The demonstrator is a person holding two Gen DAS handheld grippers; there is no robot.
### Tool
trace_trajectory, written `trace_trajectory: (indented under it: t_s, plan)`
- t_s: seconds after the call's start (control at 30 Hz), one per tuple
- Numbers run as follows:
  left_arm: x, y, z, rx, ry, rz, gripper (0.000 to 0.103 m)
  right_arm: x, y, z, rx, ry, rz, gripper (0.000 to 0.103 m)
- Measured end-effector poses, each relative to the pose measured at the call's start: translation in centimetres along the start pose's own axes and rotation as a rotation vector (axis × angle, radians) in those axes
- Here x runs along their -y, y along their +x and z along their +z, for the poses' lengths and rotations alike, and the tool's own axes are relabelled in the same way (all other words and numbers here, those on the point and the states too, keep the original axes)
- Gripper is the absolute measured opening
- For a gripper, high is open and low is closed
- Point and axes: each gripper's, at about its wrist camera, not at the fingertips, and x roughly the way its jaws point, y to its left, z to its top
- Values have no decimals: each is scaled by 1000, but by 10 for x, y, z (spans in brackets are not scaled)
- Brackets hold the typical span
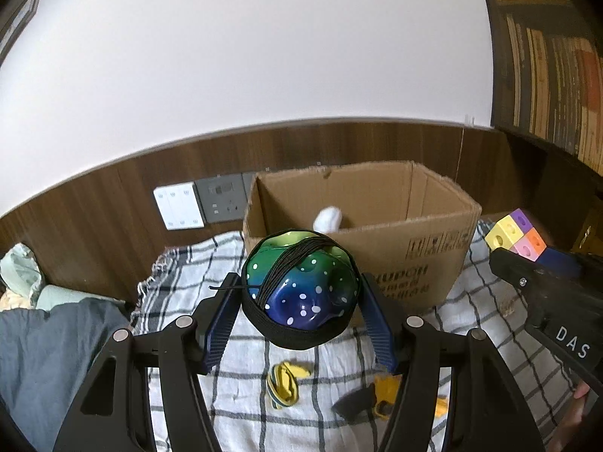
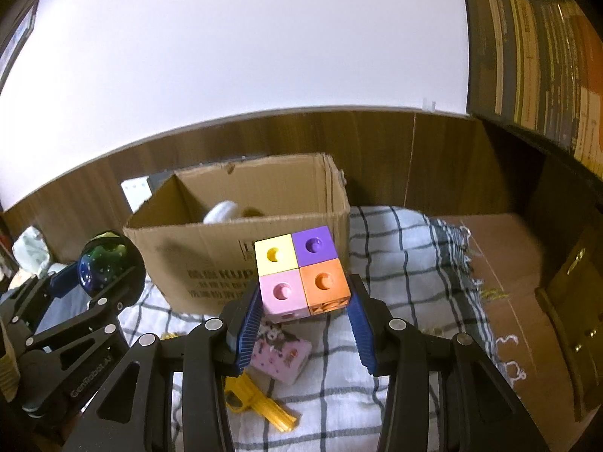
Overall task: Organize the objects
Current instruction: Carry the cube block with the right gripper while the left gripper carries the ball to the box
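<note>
My left gripper (image 1: 299,297) is shut on a blue-green spotted ocarina in a black pouch (image 1: 299,293), wound with black cord, held above the checked cloth (image 1: 211,263) just in front of the open cardboard box (image 1: 377,203). My right gripper (image 2: 304,297) is shut on a block of four coloured cubes (image 2: 301,271), yellow, purple, pink and orange, held in front of the box (image 2: 211,248). The cubes also show in the left wrist view (image 1: 516,235), and the ocarina in the right wrist view (image 2: 100,260). A white object (image 1: 328,218) lies inside the box.
On the cloth lie a yellow-and-dark band (image 1: 282,380), a yellow toy gun (image 2: 256,403) and a pink patterned case (image 2: 282,354). Wall sockets (image 1: 199,201) sit behind the box. A bookshelf (image 1: 557,75) stands right. Grey bedding (image 1: 49,358) lies left. A flat cardboard sheet (image 2: 501,260) lies right.
</note>
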Motion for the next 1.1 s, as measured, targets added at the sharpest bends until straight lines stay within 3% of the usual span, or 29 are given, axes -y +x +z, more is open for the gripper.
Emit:
trace_trajectory:
  t_s: [0.6,1.1]
  plan:
    - [-5,-1,37,69,-3,5,62,-3,-3,44,60,-14,0,44]
    - [-8,23,64,69,-3,9,62,-1,24,75,51,-4,-4,44]
